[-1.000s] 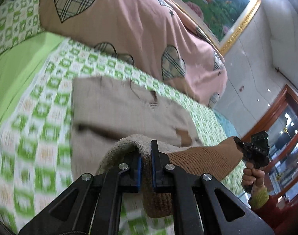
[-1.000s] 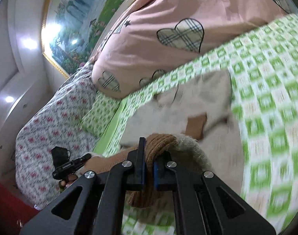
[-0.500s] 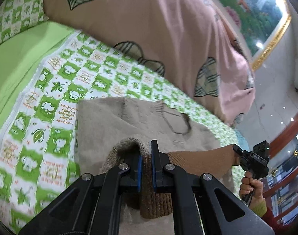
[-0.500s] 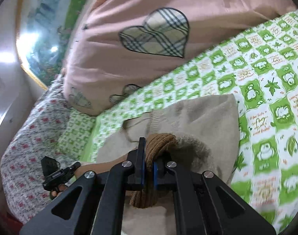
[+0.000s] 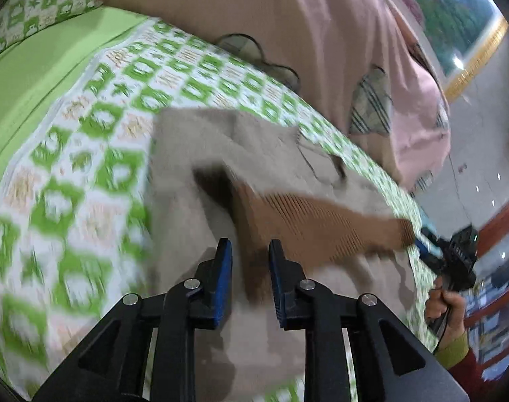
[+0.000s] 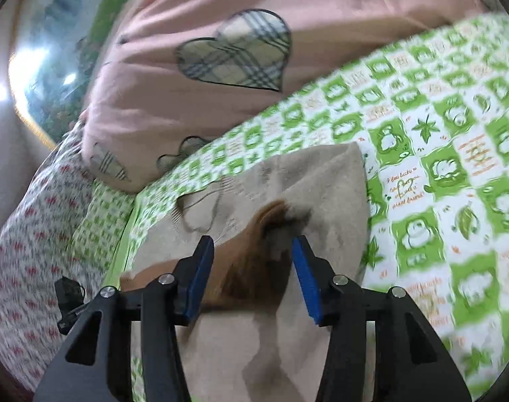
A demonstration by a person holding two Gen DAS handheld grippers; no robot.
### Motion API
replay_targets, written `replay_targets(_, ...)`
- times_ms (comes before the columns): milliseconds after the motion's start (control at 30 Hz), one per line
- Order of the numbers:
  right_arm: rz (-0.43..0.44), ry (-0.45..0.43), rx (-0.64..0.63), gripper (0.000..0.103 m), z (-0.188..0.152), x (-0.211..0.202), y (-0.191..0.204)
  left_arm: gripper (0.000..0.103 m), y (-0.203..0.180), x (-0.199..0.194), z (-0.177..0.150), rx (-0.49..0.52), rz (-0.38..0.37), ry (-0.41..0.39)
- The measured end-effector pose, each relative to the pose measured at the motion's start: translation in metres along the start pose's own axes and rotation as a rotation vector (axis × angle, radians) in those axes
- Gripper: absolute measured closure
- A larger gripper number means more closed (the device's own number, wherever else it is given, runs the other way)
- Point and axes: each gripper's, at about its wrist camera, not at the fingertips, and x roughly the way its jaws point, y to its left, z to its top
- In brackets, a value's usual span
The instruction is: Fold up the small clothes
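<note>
A small beige knit sweater (image 5: 201, 154) lies on the green-and-white checked bedsheet (image 5: 87, 154), its lower part folded up so the brown ribbed hem (image 5: 308, 221) lies across the chest near the collar. My left gripper (image 5: 249, 251) is open just above the hem's left end. My right gripper (image 6: 252, 244) is open over the hem's right end (image 6: 254, 254) on the sweater (image 6: 324, 184). The right gripper also shows in the left wrist view (image 5: 452, 254), near the hem's far end. The left gripper shows small at the left of the right wrist view (image 6: 68, 298).
A pink quilt with plaid hearts (image 5: 288, 26) is heaped along the far side of the bed (image 6: 221, 67). A plain green strip and checked pillow (image 5: 37, 10) lie left. A floral cover (image 6: 26, 234) hangs at the bed's side. Wooden cabinets (image 5: 499, 234) stand beyond.
Both grippers carried the hem forward over the sweater toward the collar, then opened and let it go. The hem now lies on the sweater's chest.
</note>
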Motion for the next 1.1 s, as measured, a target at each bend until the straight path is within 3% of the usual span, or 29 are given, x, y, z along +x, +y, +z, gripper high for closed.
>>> replay_targets(100,0.088,0.066,-0.110,0.053,-0.023,0.002,0.030,0.081,-0.032,0.010,-0.025,0.067,-0.062,0.071)
replay_targets(133,0.097,0.146,-0.179,0.053,-0.036,0.014,0.045,0.081,-0.044,0.019,-0.030,0.097,-0.075,0.105)
replay_targets(233,0.064,0.318,-0.387,0.053,-0.066,0.049,0.080,0.081,-0.078,0.052,-0.035,0.188,-0.081,0.177)
replay_targets(300,0.054,0.388,-0.491,0.053,-0.075,0.070,0.097,0.081,-0.090,0.068,-0.033,0.236,-0.076,0.210)
replay_targets(433,0.035,0.499,-0.561,0.053,-0.064,0.113,0.105,0.084,-0.100,0.101,-0.013,0.308,-0.039,0.264)
replay_targets(500,-0.015,0.523,-0.561,0.053,-0.046,0.134,0.095,0.085,-0.090,0.106,0.006,0.299,-0.024,0.237)
replay_targets(600,-0.080,0.473,-0.486,0.055,-0.010,0.149,0.069,0.085,-0.065,0.104,0.042,0.251,0.069,0.157)
replay_targets(667,-0.169,0.391,-0.436,0.055,0.011,0.150,0.054,0.085,-0.046,0.102,0.063,0.202,0.120,0.109)
replay_targets(733,-0.204,0.286,-0.326,0.055,0.035,0.143,0.033,0.085,-0.019,0.098,0.084,0.128,0.201,0.051)
replay_targets(900,-0.241,0.020,-0.072,0.053,0.061,0.096,-0.010,0.085,0.030,0.079,0.100,-0.051,0.164,-0.033)
replay_targets(967,-0.252,-0.008,-0.039,0.053,0.059,0.084,-0.014,0.085,0.034,0.069,0.092,-0.075,0.143,-0.049)
replay_targets(1100,-0.262,-0.008,-0.036,0.053,0.037,0.053,-0.013,0.083,0.026,0.048,0.066,-0.059,0.169,-0.048)
